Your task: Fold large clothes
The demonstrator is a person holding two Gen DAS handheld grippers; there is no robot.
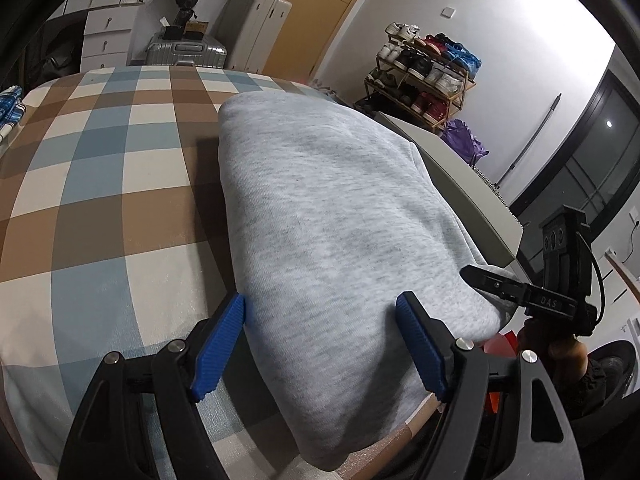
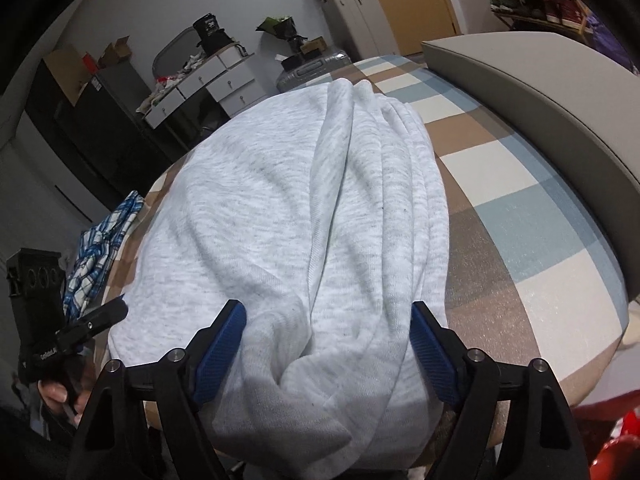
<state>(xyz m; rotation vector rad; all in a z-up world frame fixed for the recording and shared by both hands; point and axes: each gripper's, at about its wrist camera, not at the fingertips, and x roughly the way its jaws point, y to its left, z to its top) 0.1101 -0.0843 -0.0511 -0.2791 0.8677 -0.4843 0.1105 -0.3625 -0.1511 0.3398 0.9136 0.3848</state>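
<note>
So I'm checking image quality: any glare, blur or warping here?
Left wrist view: white glare washes out the wall at top right; the checked bedspread bulges from fisheye warp. Right wrist view: even light, soft shadows in the grey garment folds, dark corners. Both sharp.

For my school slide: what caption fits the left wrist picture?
Open left gripper over a folded grey garment on a checked bedsheet.
</note>
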